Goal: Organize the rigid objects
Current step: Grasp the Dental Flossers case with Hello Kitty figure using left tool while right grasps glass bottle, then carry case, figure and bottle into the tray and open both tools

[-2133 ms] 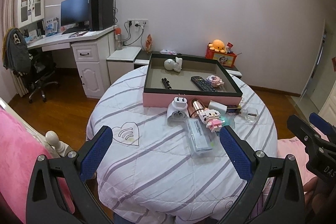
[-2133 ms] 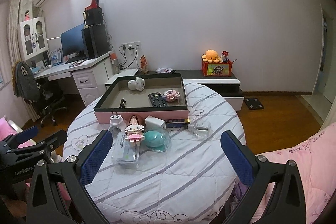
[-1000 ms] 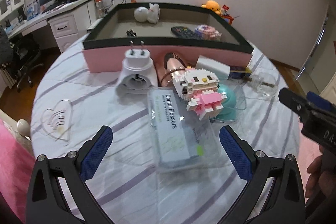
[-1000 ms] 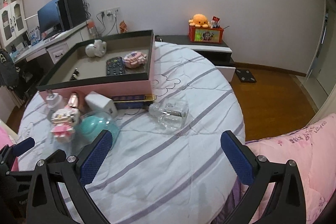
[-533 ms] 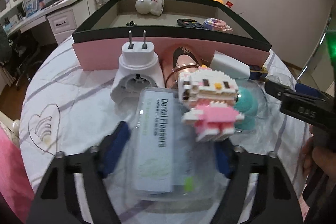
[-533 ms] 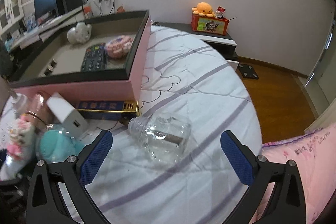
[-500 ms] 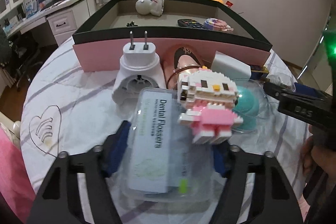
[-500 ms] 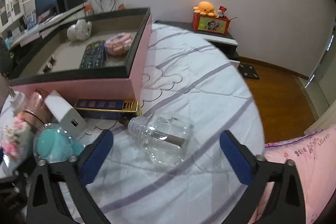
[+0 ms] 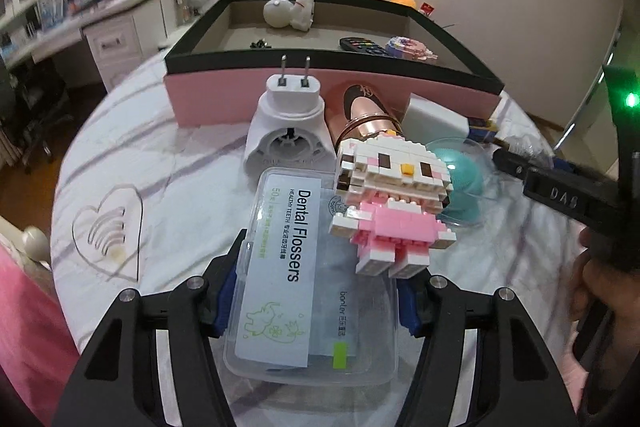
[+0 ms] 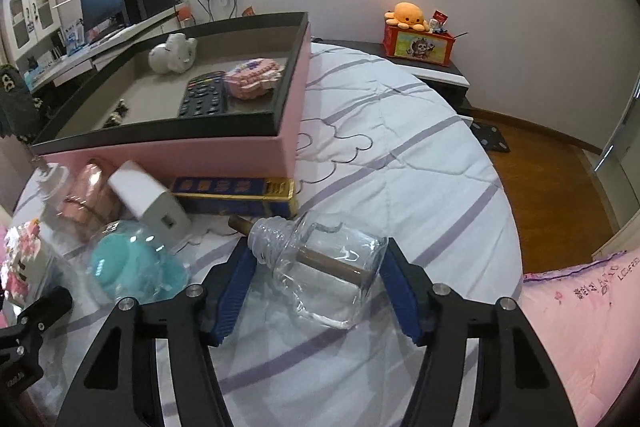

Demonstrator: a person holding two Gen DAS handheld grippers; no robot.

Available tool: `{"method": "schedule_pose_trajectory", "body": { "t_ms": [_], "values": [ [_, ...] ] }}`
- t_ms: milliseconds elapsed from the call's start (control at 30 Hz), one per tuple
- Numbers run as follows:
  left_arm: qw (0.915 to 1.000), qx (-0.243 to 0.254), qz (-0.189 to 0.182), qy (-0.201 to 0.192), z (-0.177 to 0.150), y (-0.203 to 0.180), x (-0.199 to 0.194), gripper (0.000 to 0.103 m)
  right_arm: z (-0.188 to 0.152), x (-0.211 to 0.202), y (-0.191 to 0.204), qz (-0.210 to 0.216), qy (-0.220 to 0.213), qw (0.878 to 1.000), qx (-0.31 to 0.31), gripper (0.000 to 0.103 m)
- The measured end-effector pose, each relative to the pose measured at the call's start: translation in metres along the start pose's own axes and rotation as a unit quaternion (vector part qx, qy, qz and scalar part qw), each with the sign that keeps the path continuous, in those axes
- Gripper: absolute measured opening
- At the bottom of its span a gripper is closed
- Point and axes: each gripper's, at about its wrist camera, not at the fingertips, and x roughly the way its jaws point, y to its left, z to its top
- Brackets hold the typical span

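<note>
Clear flosser box now pinched by left hand-held gripper; right hand-held gripper, just closing, brackets glass bottle, grip unconfirmed; tray at twelve o'clock next.

Materials and finishes on the quilted table

Clear glossy plastic is seen in the dental flosser box, with a paper label. The brick figure is made of smooth plastic studs. The glass bottle is transparent and shiny. The quilted cloth is matt, the plug adapter matt white plastic, the copper tube glossy metal.
</note>
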Motion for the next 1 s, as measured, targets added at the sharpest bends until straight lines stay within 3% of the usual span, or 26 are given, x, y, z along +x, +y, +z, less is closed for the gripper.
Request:
{"method": "schedule_pose_trajectory", "body": {
  "t_ms": [67,133,233,367,567,733,1000],
  "values": [
    [0.9996,-0.011,-0.022,0.011,0.003,0.006,-0.006,0.063,-0.002,-0.007,0.002,0.007,-0.002,1.0,0.003,0.064],
    [0.9998,-0.003,-0.018,0.012,0.006,0.005,-0.01,0.063,-0.005,-0.012,0.004,0.008,-0.005,1.0,0.003,0.064],
    [0.9974,-0.034,-0.052,0.036,0.009,0.014,-0.008,0.063,-0.007,-0.016,0.007,0.01,-0.004,1.0,0.003,0.064],
    [0.9972,-0.033,-0.056,0.038,0.006,0.011,-0.013,0.063,-0.011,-0.022,0.011,0.014,-0.005,1.0,0.003,0.064],
    [0.9995,-0.012,-0.029,0.006,0.004,0.006,-0.024,0.063,-0.013,-0.032,0.015,0.016,-0.013,1.0,0.002,0.064],
    [0.9946,-0.047,-0.086,0.034,0.005,0.015,-0.021,0.063,-0.012,-0.039,0.017,0.018,-0.016,1.0,0.0,0.064],
    [0.9993,-0.023,-0.026,-0.011,0.009,0.019,-0.035,0.063,-0.011,-0.046,0.023,0.025,-0.026,0.999,-0.001,0.064]
  ]
}}
